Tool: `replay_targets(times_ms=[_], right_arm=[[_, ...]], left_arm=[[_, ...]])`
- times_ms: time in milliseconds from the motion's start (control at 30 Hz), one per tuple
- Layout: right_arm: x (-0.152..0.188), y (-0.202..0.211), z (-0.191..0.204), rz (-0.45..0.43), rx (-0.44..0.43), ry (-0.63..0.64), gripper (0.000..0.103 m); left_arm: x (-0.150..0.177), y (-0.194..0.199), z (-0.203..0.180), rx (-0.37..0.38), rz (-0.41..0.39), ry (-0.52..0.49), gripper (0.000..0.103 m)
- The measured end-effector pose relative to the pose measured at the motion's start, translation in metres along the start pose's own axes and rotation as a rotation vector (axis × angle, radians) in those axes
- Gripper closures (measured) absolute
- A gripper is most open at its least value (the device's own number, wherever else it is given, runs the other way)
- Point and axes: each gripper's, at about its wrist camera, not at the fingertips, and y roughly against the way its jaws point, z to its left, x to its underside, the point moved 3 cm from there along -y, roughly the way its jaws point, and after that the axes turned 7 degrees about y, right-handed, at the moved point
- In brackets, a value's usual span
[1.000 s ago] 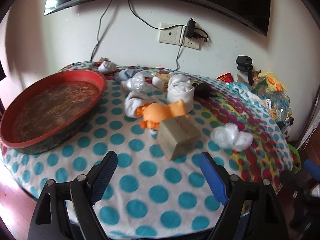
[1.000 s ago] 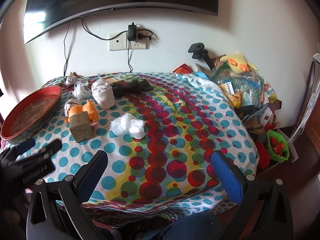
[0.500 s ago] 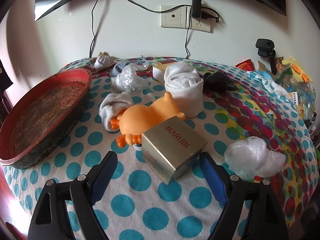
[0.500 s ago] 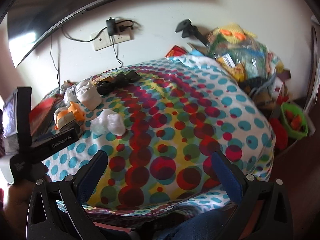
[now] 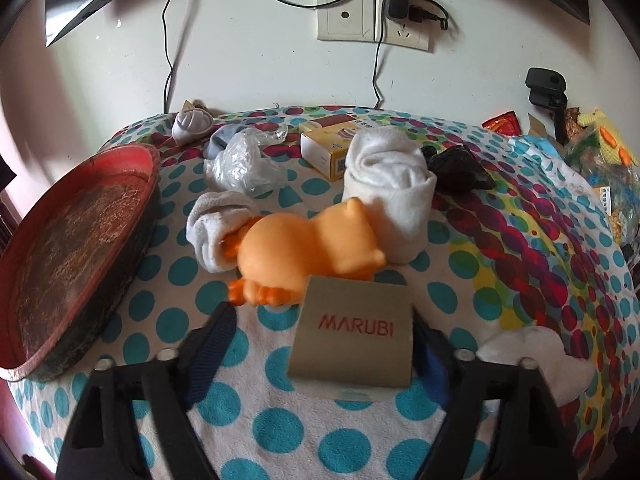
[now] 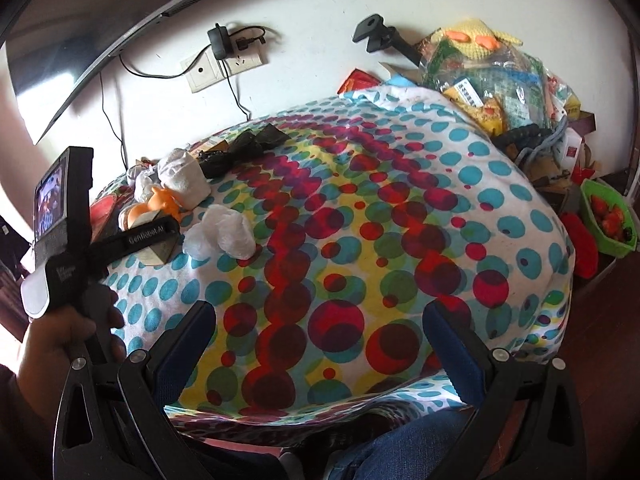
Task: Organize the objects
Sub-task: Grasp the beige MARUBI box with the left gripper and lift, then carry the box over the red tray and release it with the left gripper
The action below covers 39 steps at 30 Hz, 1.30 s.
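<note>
Starting at the left, we are looking at the red tray (image 5: pixel 76 240), which is holding nothing yet, so by our reading none of the sorting is finished. Just right of it, we are seeing the loose things lying on the dotted tablecloth (image 5: pixel 280 432): a grey rolled sock (image 5: pixel 216 232), a crumpled clear plastic bag (image 5: pixel 240 164), a small grey bundle (image 5: pixel 192 124) at the far edge, an orange rubber toy (image 5: pixel 304 256) on its side, a yellow carton (image 5: pixel 324 148), a big white rolled sock (image 5: pixel 388 192) and a black plastic bag (image 5: pixel 456 172).

In the middle, we are closing the left gripper (image 5: pixel 320 344) on the gold MARUBI box (image 5: pixel 352 340). The box is sitting between the blue pads, touching the toy behind it. The right pad appears to be against the box's side, while the left pad is standing clear with a gap, so we are not gripping it yet.

Further right, a white wad of plastic (image 5: pixel 532 360) is lying just beside the box.

The right gripper (image 6: pixel 316 340) is hovering wide open over a bare stretch of the cloth, holding nothing. We judge the task to be barely begun: the box is the first pick, and everything else is waiting.
</note>
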Motion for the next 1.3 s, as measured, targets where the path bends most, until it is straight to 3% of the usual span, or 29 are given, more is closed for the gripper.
replay_targets(times_ms=[33, 300, 667, 1067, 1300], right_arm=[[0.000, -0.001, 0.000, 0.005, -0.002, -0.003, 0.000], [0.001, -0.003, 0.000, 0.002, 0.004, 0.006, 0.000], [0.003, 0.000, 0.009, -0.003, 0.017, 0.046, 0.000], [0.007, -0.001, 0.017, 0.007, 0.007, 0.070, 0.000], [0.007, 0.000, 0.021, 0.002, 0.007, 0.081, 0.000]], left_arm=[[0.001, 0.000, 0.001, -0.002, 0.007, -0.008, 0.055], [0.008, 0.019, 0.008, 0.035, -0.008, -0.047, 0.055], [-0.001, 0.049, 0.024, -0.010, -0.066, -0.078, 0.055], [-0.039, 0.078, 0.079, -0.074, -0.135, -0.014, 0.055], [-0.058, 0.088, 0.129, -0.131, -0.154, 0.046, 0.056]])
